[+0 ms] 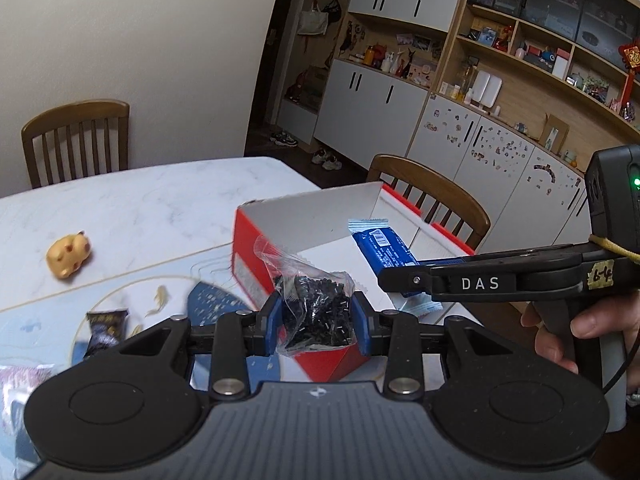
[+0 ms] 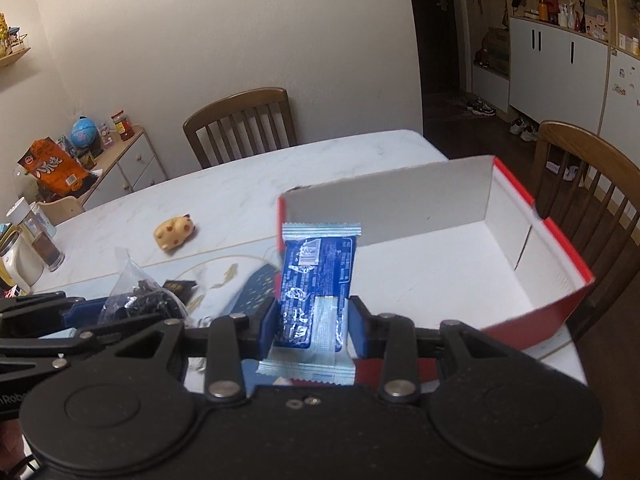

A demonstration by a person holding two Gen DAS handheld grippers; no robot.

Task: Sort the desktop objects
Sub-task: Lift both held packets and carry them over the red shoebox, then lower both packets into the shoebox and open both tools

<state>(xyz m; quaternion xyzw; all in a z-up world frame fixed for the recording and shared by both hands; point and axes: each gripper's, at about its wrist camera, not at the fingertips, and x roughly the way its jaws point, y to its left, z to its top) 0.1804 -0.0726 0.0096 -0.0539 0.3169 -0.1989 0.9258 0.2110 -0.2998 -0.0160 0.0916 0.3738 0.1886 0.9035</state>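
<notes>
A: Blue pads on your left gripper (image 1: 316, 320) are clamped on a clear bag (image 1: 312, 308) of small black parts. You hold it in the air, at the near corner of the red box (image 1: 248, 248).

B: And my right gripper (image 2: 314, 328)?

A: It's clamped on a blue snack packet (image 2: 316, 280), pinched near its lower end, the barcode end pointing away from you. From the left camera, the packet hangs over the box's white inside.

B: Is the box open?

A: Yes, open at the top, red outside and white inside, with one tall white flap standing on the far side. It sits on the table (image 2: 248, 192), toward the right edge, next to a wooden chair (image 2: 580, 168).

B: What else lies on the table?

A: A yellow toy (image 2: 174, 232) sits on the marble, well apart from the box. Nearer you, a dark snack pack (image 1: 106, 328) lies on a patterned mat (image 1: 48, 320). At the far left stand a few jars (image 2: 44, 244) and a white cup (image 2: 16, 264).

B: Are the grippers touching?

A: No, side by side, just apart.
</notes>
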